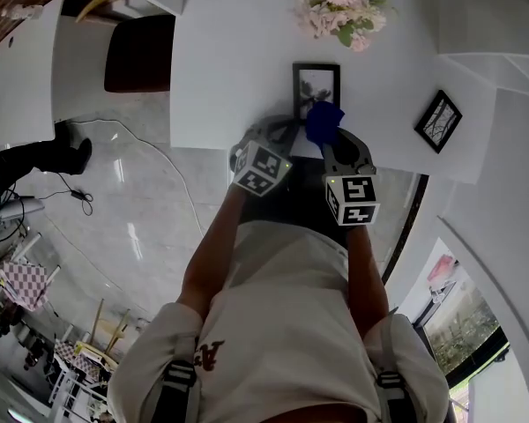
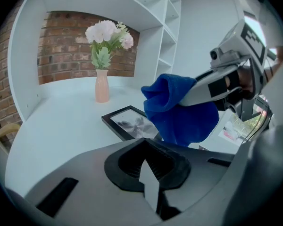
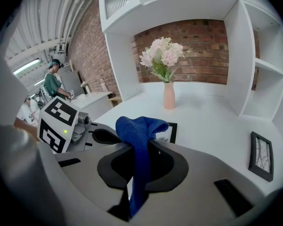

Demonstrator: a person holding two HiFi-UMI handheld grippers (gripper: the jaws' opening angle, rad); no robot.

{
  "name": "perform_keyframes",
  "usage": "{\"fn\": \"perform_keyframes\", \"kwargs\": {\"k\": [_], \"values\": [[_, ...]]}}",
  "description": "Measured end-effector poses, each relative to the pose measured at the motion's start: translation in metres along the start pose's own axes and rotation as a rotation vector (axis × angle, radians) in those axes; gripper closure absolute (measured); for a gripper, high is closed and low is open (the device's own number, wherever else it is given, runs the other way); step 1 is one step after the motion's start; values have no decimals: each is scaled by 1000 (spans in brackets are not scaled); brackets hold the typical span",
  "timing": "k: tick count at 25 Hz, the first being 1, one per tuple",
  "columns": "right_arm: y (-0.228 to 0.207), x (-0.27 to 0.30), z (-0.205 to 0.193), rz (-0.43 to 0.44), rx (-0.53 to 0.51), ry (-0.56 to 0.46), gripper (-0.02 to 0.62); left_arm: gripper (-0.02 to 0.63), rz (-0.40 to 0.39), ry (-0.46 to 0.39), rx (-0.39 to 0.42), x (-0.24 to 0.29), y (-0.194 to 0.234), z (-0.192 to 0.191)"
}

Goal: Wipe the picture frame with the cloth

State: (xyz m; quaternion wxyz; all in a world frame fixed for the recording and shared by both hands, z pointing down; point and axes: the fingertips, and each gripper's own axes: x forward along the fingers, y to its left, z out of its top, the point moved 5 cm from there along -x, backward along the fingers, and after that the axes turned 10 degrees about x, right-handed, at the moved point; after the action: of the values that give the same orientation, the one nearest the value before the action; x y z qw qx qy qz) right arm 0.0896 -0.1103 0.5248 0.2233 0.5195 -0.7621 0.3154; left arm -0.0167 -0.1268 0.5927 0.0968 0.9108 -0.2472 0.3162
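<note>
White desk [image 1: 220, 51], at the edge nearest the person: the left hand-held gripper [image 1: 280, 133], jaws together and empty, sits just left of the black picture frame [image 1: 316, 85] lying flat, while the right hand-held gripper [image 1: 333, 144] pinches the blue cloth [image 1: 323, 122] over the frame's near right corner.

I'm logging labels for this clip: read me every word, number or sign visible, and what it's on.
No text reads clearly.
Red emblem on the shirt: too blurred to read.
Printed sheet behind the cloth: print too small to read.
Left marker cube and right marker cube: square patterns only, no letters.
</note>
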Motion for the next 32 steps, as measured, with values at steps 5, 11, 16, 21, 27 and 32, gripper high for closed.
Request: {"fn": "perform_keyframes", "kwargs": {"k": [5, 11, 16, 21, 27, 32], "values": [[-1, 14, -4, 13, 3, 16, 568, 606, 11, 32, 0, 10, 2, -5], [2, 27, -4, 44, -10, 35, 568, 606, 18, 49, -21, 10, 2, -5], [4, 42, -4, 72, -14, 52, 568, 606, 27, 68, -32, 9, 3, -4], [9, 58, -7, 105, -41, 77, 568, 606, 36, 72, -36, 9, 3, -3], [9, 73, -12, 116, -64, 110, 568, 606, 46, 76, -44, 9, 2, -4], [8, 81, -17, 115, -91, 134, 568, 606, 52, 78, -44, 10, 0, -6]]}}
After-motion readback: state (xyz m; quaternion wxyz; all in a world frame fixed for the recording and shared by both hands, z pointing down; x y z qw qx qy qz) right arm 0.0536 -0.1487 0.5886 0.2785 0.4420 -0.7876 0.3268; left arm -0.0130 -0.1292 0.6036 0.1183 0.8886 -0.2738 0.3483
